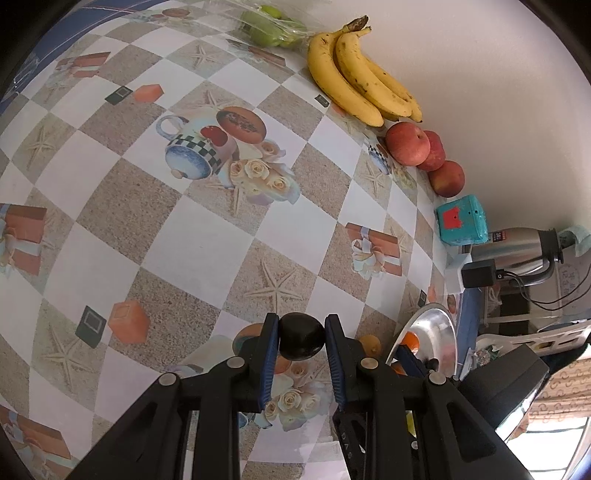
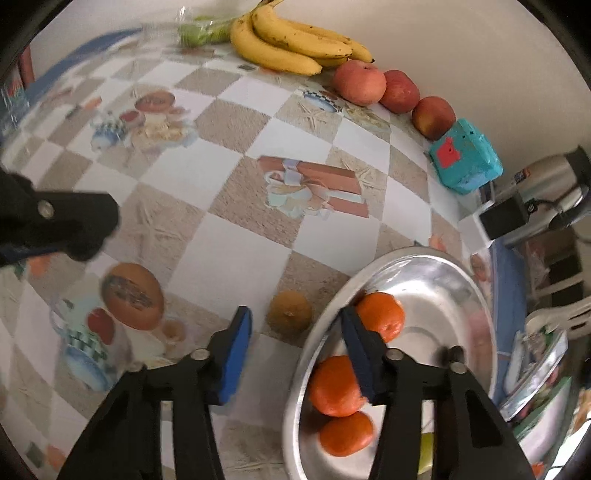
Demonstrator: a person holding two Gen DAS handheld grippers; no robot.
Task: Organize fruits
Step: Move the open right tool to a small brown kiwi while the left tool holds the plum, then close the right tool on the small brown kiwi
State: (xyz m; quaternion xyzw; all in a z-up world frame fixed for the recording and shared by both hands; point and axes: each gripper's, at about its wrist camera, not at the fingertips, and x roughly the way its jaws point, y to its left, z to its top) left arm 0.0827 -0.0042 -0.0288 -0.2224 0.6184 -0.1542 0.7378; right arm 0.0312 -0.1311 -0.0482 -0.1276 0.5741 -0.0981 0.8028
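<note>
1. Left claw (image 1: pixel 302 341) is clenched on a small dark round fruit (image 1: pixel 301 340), held above the bench (image 1: pixel 207 251); the right claw (image 2: pixel 295 345) stands released with nothing between its blue pads — one finger over the bench, the other over the metal bowl (image 2: pixel 461 280).
2. Bench cloth is checkered, printed with teapots, starfish and gift boxes.
3. Metal bowl sits at the near right and holds three oranges (image 2: pixel 382 319).
4. Bananas (image 2: pixel 291 42) lie at the far edge against the wall, a bag of green fruit (image 2: pixel 201 31) to their left.
5. Three red apples (image 2: pixel 360 82) line up right of the bananas — then a teal box (image 2: pixel 467 162).
6. One dull, brownish orange (image 2: pixel 290 310) rests on the bench just left of the bowl.
</note>
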